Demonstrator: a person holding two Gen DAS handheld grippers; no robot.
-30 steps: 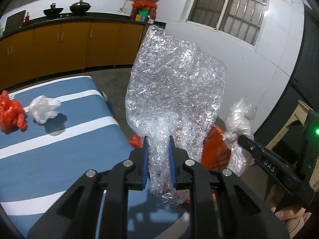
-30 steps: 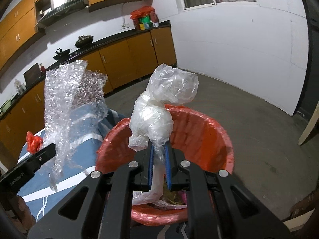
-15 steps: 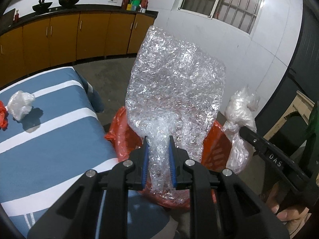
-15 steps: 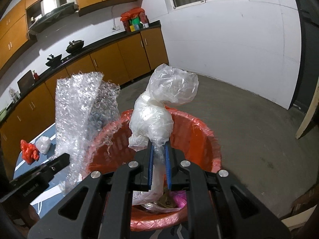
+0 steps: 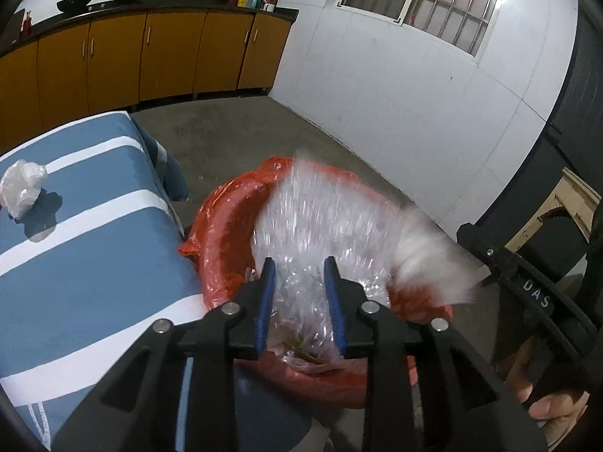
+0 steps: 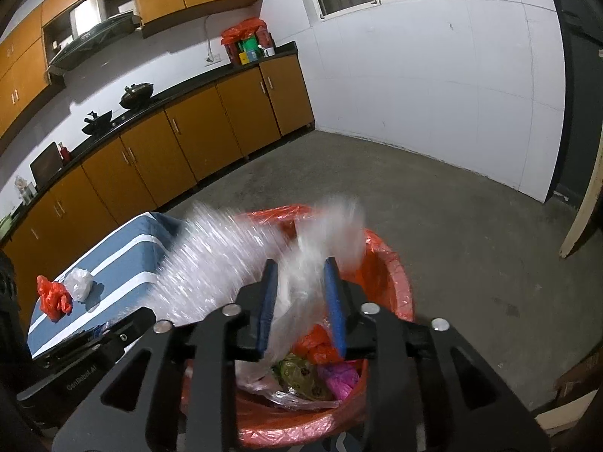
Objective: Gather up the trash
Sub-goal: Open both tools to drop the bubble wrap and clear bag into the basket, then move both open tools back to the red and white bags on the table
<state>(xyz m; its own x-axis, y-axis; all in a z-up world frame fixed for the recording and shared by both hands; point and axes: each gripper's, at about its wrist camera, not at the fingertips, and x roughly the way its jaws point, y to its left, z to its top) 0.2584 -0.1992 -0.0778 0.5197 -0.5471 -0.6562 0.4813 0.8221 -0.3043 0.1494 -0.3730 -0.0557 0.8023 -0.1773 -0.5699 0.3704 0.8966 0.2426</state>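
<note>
— What is counted at this moment?

— One round bin lined with an orange plastic bag (image 6: 392,263) is seen on the floor beside one blue cloth-covered table with white stripes (image 5: 83,263). Two crumpled pieces are left on that table: one white plastic wad (image 6: 78,283) and one red plastic wad (image 6: 52,297), touching each other.

— And the claws?

— Two are seen. The left gripper (image 5: 299,267) is being opened; the blurred sheet of clear bubble wrap (image 5: 316,218) is seen between its parted blue pads, over the bin. The right gripper (image 6: 301,269) is likewise being opened, and the blurred clear plastic bag (image 6: 324,233) is seen between its pads, above the bin's mouth. Neither piece appears pressed.
</note>
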